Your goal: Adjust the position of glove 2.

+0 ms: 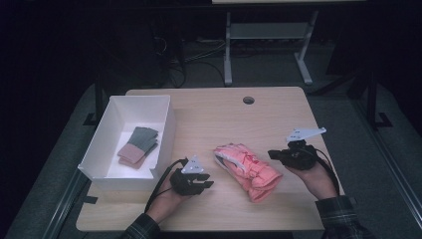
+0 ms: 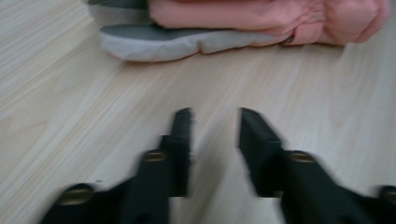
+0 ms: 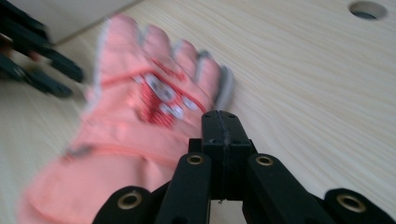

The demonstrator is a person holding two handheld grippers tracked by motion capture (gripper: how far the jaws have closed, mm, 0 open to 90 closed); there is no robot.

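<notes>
A pink padded glove (image 1: 247, 169) lies flat in the middle of the wooden table (image 1: 209, 114), its fingers pointing up-left. My left gripper (image 1: 206, 184) is low over the table just left of the glove, jaws apart and empty; its own view has the glove (image 2: 261, 21) with a grey-white edge just ahead of the gripper (image 2: 215, 126). My right gripper (image 1: 272, 154) hovers at the glove's right side with its jaws pressed together and nothing between them. In the right gripper view, the closed gripper (image 3: 219, 119) sits beside the glove (image 3: 140, 121).
A white open box (image 1: 112, 172) stands at the table's left side, holding a folded grey and pink cloth item (image 1: 138, 146). A round cable hole (image 1: 248, 100) sits near the far edge. A desk frame (image 1: 268, 45) stands on the floor beyond.
</notes>
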